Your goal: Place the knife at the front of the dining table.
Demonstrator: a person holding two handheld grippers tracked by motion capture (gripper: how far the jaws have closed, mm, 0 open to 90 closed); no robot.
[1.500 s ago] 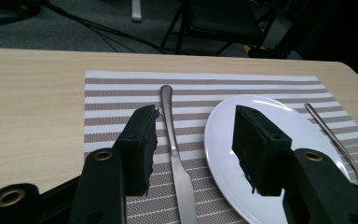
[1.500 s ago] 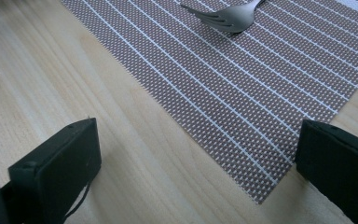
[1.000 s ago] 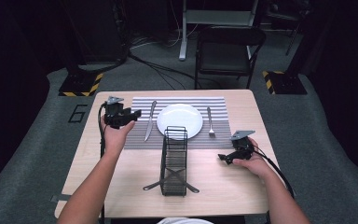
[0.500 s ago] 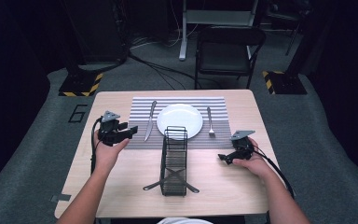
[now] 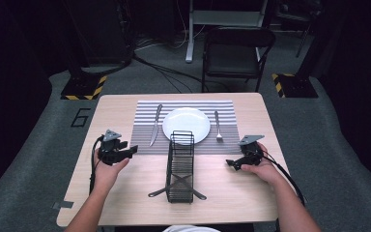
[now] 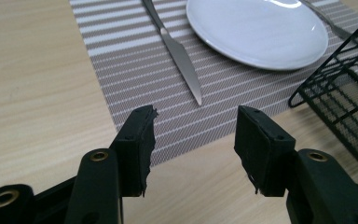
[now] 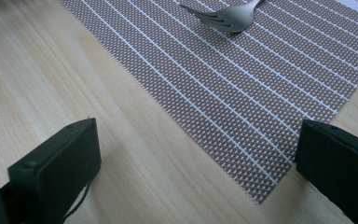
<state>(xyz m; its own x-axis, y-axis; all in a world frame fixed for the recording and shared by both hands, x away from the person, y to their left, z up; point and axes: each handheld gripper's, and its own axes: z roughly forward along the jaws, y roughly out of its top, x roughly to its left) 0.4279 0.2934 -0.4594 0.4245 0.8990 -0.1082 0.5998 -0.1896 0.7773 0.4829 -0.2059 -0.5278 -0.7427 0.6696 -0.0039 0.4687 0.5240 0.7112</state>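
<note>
In the left gripper view the knife's (image 6: 177, 49) handle is being cut off by the frame; the knife is lying on the striped placemat (image 6: 130, 74), left of the plate (image 6: 256, 32), blade tip pointing toward the tabletop's near edge. The left gripper (image 6: 193, 140) and right gripper (image 7: 198, 163) are both being held released, nothing between the jaws.

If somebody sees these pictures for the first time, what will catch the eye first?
First the white plate in the middle of the striped placemat, with a knife to its left and a fork to its right. Next the black wire rack just in front of the plate. At either side of the rack, the left gripper and right gripper are both open and empty.
</note>
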